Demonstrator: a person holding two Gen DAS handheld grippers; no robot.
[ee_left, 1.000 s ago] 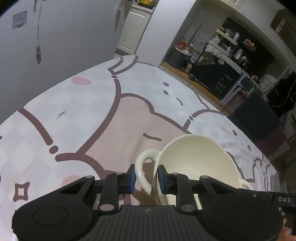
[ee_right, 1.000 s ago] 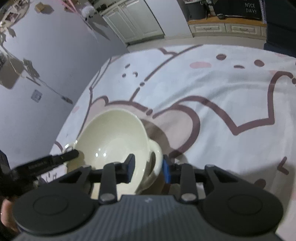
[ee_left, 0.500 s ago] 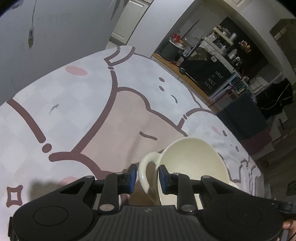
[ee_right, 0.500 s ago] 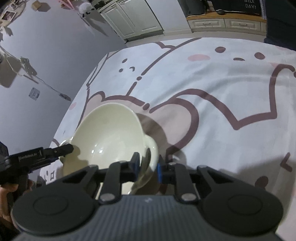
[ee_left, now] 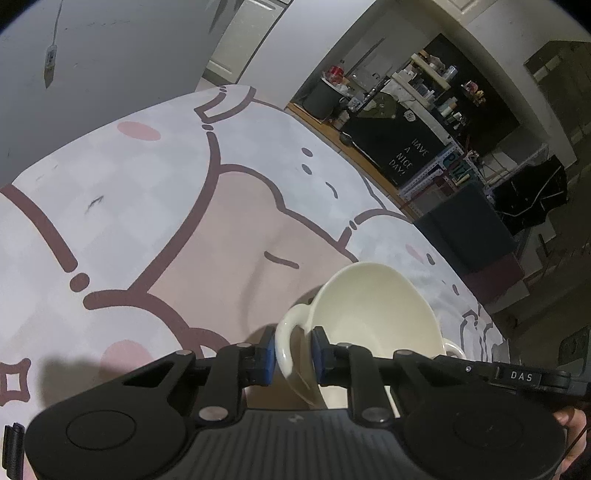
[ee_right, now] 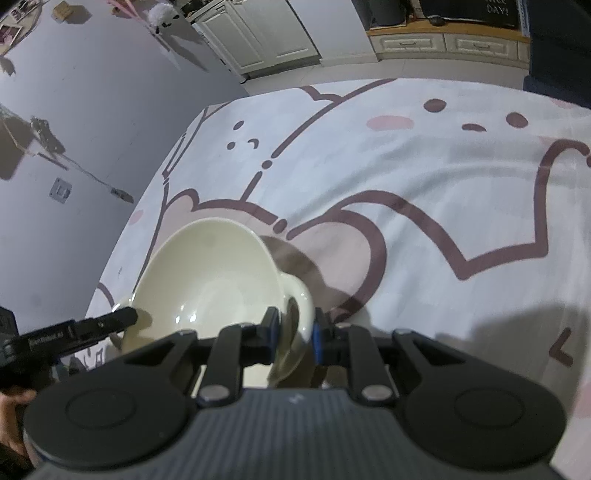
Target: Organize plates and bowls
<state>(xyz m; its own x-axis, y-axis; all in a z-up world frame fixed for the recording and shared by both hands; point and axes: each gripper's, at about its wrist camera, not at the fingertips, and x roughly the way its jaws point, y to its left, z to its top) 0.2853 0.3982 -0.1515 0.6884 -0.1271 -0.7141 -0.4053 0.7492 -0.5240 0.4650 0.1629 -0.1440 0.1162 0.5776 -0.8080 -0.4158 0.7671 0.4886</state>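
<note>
A cream bowl (ee_left: 369,314) with a loop handle on each side sits low over the cartoon-print tablecloth (ee_left: 147,221). My left gripper (ee_left: 293,354) has the near handle (ee_left: 286,332) between its blue pads, and its jaws are closing on it. In the right wrist view the same bowl (ee_right: 210,280) lies at lower left. My right gripper (ee_right: 293,339) is shut on the opposite handle (ee_right: 299,302). A finger of the left gripper (ee_right: 92,326) reaches the bowl's far rim from the left. Whether the bowl's base touches the cloth is hidden.
A grey wall (ee_right: 92,110) runs along the table's left side. White cabinets (ee_right: 266,33) and a dark shelf unit with a "Have a nice day" sign (ee_left: 406,155) stand beyond the far edge. A person's hand (ee_right: 11,417) shows at the lower left.
The right jaws narrowed from around the handle to a grip on it. The left jaws tightened a little. The left view tipped, and the bowl now sits lower and more to the right in it.
</note>
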